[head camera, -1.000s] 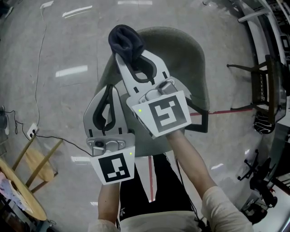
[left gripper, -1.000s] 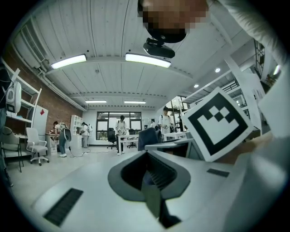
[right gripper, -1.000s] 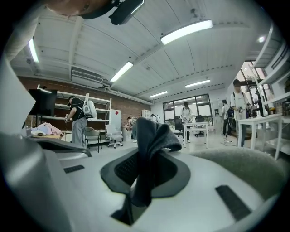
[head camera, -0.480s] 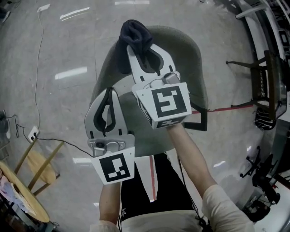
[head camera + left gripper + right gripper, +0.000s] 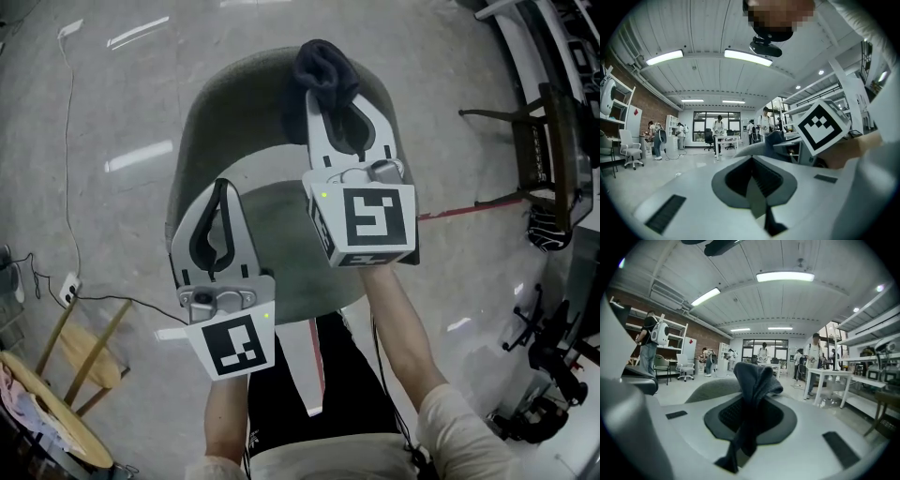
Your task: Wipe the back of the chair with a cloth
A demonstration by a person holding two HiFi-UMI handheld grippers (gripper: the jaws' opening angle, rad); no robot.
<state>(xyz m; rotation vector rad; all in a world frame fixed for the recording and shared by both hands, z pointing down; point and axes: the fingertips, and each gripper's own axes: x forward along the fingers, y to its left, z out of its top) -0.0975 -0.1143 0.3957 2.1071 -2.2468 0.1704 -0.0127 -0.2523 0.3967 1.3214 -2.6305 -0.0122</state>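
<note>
Over chair back (image 5: 214, 105): right gripper (image 5: 336, 98) pinches cloth (image 5: 323, 64) (contact hidden); left gripper (image 5: 222, 185) closed, empty.

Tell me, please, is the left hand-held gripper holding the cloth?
No, the cloth is clamped in the right hand-held gripper; the left hand-held gripper is empty.

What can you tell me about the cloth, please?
The cloth is dark, soft, knit-looking fabric, bunched and folded. The right claw is shut on its lower part; a rounded wad sticks out past the tips. From the head view it sits over the chair back's top rim; contact there is unclear.
</note>
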